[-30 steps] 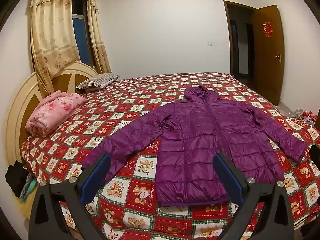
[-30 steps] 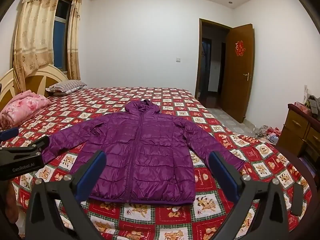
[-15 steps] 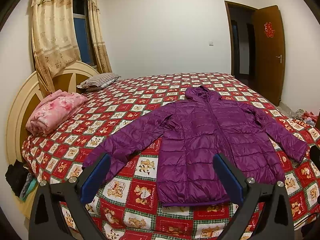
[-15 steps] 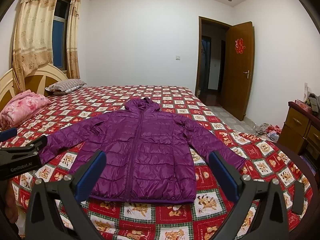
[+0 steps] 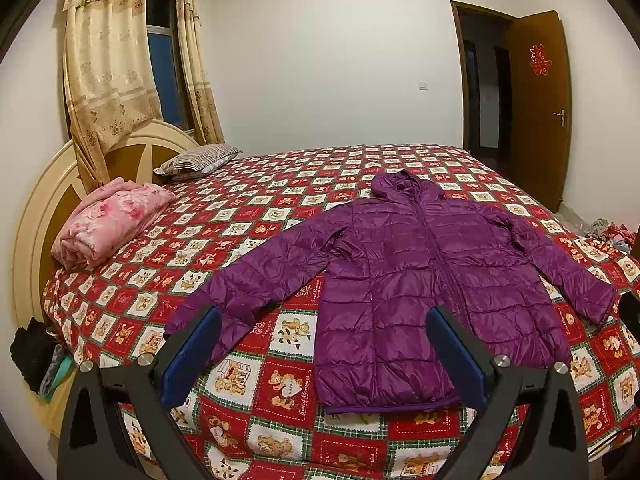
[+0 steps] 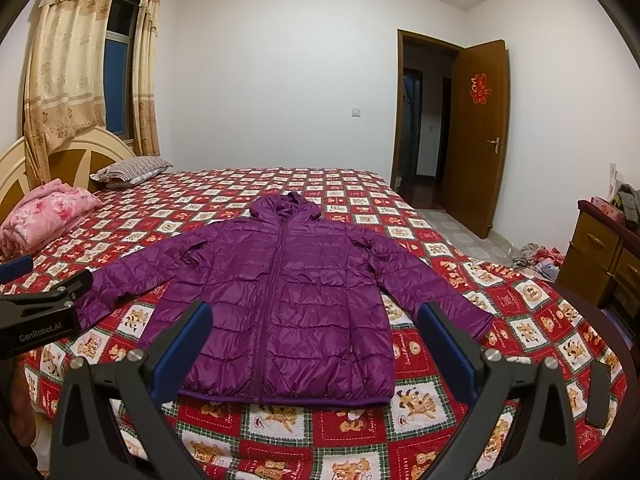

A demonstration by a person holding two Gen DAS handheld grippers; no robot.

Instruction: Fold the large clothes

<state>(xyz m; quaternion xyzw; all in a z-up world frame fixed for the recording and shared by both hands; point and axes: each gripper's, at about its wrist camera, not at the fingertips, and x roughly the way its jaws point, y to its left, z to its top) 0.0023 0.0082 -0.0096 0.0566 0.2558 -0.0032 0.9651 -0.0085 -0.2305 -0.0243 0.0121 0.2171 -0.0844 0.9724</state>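
While the purple hooded puffer jacket (image 6: 286, 300) lies flat and zipped, sleeves spread, at the centre of the frame on the bear-print bedspread (image 6: 440, 408), I judge the slippery quilted shell to be my main risk: a shallow pinch on a cuff or hem could slide off mid-fold, and the puffy filling may spring a fold back open. My left gripper (image 5: 322, 344) has its blue-padded fingers (image 5: 192, 356) spread wide, holding nothing, low in the frame above the left sleeve. My right gripper (image 6: 314, 338) is equally wide apart and empty, poised over the hem, touching no fabric.
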